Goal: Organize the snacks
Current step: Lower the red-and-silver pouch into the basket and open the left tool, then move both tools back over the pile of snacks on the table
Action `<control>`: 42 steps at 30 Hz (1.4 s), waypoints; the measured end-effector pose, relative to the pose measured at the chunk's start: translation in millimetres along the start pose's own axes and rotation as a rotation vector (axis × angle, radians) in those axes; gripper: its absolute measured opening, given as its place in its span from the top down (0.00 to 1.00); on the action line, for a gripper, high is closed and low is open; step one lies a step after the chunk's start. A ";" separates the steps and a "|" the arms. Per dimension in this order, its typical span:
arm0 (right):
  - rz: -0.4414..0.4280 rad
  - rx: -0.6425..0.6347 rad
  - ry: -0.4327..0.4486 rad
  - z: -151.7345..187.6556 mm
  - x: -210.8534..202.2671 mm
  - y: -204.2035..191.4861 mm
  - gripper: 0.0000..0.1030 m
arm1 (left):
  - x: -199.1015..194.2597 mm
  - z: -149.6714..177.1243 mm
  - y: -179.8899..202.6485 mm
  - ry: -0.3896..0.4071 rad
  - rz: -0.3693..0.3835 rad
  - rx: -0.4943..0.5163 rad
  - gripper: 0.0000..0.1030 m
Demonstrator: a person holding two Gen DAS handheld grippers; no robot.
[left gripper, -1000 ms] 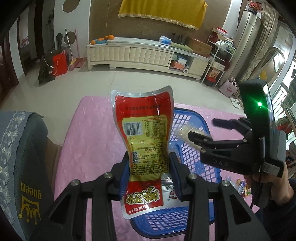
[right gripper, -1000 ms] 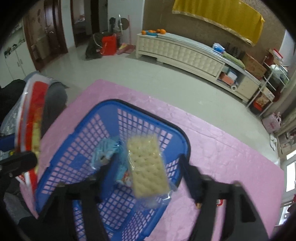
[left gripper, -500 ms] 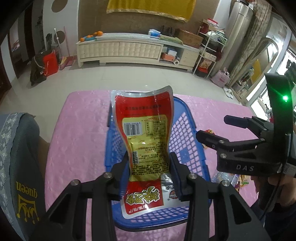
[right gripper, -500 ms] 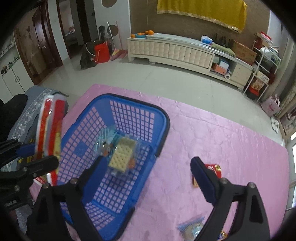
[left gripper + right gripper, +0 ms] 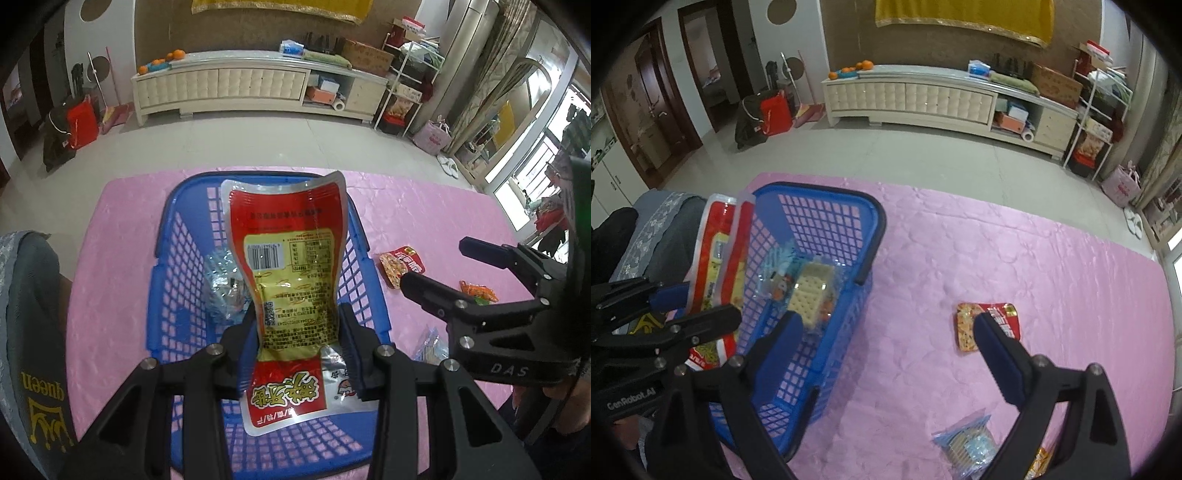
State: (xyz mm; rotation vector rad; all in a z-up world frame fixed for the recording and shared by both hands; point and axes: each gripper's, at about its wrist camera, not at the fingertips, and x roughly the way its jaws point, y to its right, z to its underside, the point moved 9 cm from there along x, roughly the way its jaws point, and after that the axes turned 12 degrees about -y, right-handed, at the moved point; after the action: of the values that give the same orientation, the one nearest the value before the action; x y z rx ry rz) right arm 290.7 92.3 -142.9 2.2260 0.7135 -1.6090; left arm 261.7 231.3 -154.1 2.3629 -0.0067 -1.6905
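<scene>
A: Which step is this?
B: Dropping off. The left gripper (image 5: 297, 345) pinches the red pouch (image 5: 291, 280) upright over the basket (image 5: 162, 280), where a cracker pack (image 5: 809, 291) already lies.
A: And the right gripper (image 5: 886, 325)?
B: Wide and empty above the cloth (image 5: 1015, 258). Next, likely: release the pouch, then fetch the red packet (image 5: 1001, 314).
</scene>
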 end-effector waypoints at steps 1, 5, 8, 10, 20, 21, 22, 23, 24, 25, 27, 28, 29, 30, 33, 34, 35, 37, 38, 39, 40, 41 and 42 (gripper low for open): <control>0.003 0.001 0.000 -0.3 1.4 1.9 0.07 | 3.6 -3.9 0.4 -0.005 -0.003 0.003 0.63; 0.009 0.007 0.003 -8.6 8.2 9.8 0.07 | 16.0 -21.0 1.0 -0.018 -0.007 0.010 0.63; 0.008 0.015 0.008 -16.3 13.4 15.1 0.07 | 22.2 -33.6 0.5 -0.021 -0.017 0.014 0.62; 0.004 0.020 0.007 -19.2 17.6 17.3 0.07 | 25.6 -41.4 1.0 -0.019 -0.029 0.016 0.61; -0.015 0.036 0.029 -12.1 10.8 22.4 0.07 | 16.8 -30.0 -8.7 0.016 -0.039 0.008 0.31; -0.016 0.036 0.030 -10.2 8.0 22.1 0.07 | 12.4 -24.7 -6.5 0.023 -0.042 0.014 0.31; -0.018 0.036 0.035 -7.9 4.1 21.7 0.07 | 7.5 -19.0 -4.2 0.030 -0.043 0.021 0.31; -0.021 0.038 0.040 -4.8 -0.6 21.3 0.07 | 0.5 -13.7 0.4 0.041 -0.038 0.029 0.31; -0.027 0.041 0.045 -1.5 -6.4 20.9 0.07 | -4.3 -9.6 3.4 0.047 -0.033 0.033 0.31; -0.032 0.043 0.049 0.6 -11.1 21.4 0.07 | -8.3 -7.0 7.3 0.052 -0.027 0.036 0.31; -0.031 0.046 0.062 6.7 -23.8 21.2 0.07 | -19.4 1.0 15.0 0.066 -0.024 0.045 0.31; -0.032 0.045 0.071 11.1 -32.4 21.3 0.07 | -23.8 4.0 18.6 0.072 -0.027 0.050 0.31; -0.030 0.045 0.076 13.2 -38.0 21.4 0.07 | -30.0 8.1 23.0 0.080 -0.029 0.055 0.31; -0.025 0.045 0.085 17.0 -45.7 22.0 0.07 | -33.6 9.4 27.0 0.086 -0.028 0.057 0.31; -0.016 0.053 0.103 25.7 -64.2 26.9 0.07 | -48.1 18.4 35.9 0.105 -0.024 0.073 0.31; -0.011 0.057 0.110 31.0 -71.9 29.4 0.07 | -52.8 21.4 40.0 0.112 -0.023 0.077 0.31; -0.007 0.060 0.114 35.1 -75.6 29.7 0.07 | -56.1 24.9 45.7 0.118 -0.021 0.081 0.31; 0.001 0.068 0.124 45.2 -86.2 33.2 0.07 | -63.9 29.8 54.3 0.129 -0.015 0.092 0.31; 0.003 0.071 0.126 48.5 -89.5 35.0 0.07 | -68.6 33.3 60.2 0.137 -0.016 0.102 0.31; 0.004 0.074 0.129 52.3 -93.3 36.5 0.07 | -71.0 36.2 66.9 0.143 -0.018 0.109 0.31; 0.006 0.077 0.132 58.1 -98.1 38.8 0.07 | -74.0 38.4 71.0 0.147 -0.018 0.117 0.31; 0.008 0.079 0.134 61.2 -101.4 40.8 0.07 | -77.3 42.1 78.0 0.154 -0.016 0.131 0.30; 0.010 0.083 0.138 65.7 -105.2 43.3 0.07 | -79.1 44.1 83.4 0.158 -0.016 0.140 0.27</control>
State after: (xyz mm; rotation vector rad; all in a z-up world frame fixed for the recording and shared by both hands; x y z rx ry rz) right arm 236.4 -0.1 -66.9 2.4144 0.6813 -1.5183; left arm 205.3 153.0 -77.6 2.5996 -0.0820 -1.5522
